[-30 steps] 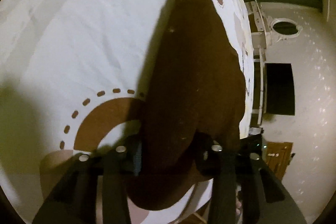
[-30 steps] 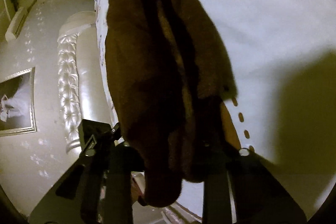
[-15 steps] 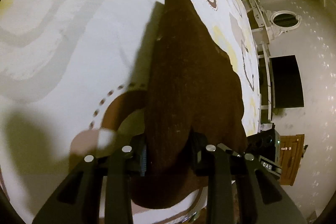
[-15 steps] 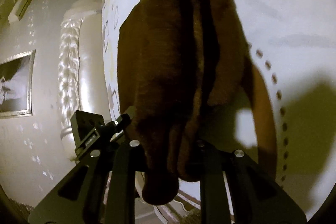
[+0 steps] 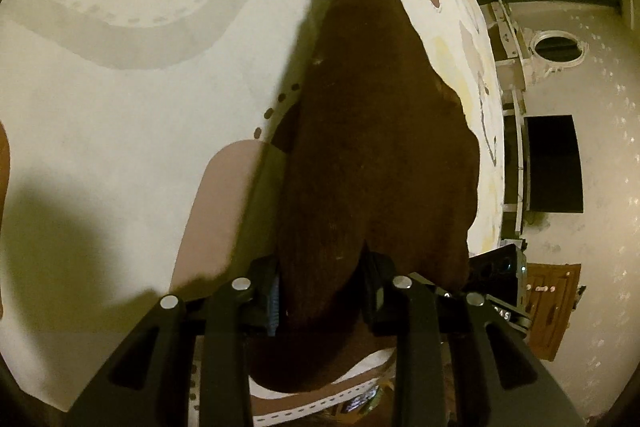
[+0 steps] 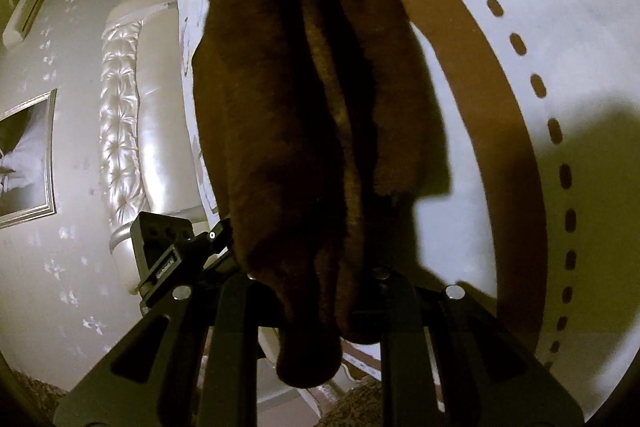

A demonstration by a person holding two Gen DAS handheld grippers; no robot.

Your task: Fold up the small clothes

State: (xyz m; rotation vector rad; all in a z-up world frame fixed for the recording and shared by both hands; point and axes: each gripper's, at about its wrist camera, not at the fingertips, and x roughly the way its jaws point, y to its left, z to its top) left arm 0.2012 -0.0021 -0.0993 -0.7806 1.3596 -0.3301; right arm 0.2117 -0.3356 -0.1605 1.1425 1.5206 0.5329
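Between each hand-held gripper's (image 5: 322, 297) jaws hangs brown cloth (image 5: 372, 147).

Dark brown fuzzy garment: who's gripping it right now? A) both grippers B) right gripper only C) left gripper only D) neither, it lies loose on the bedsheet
A: the dark brown fuzzy garment runs between the closed fingers of the left gripper, and in the right wrist view it is likewise pinched in the right gripper, hanging above the white patterned bedsheet.

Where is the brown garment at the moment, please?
The brown garment fills the centre of both wrist views, clamped in the left claw and right claw, over the patterned bedsheet.
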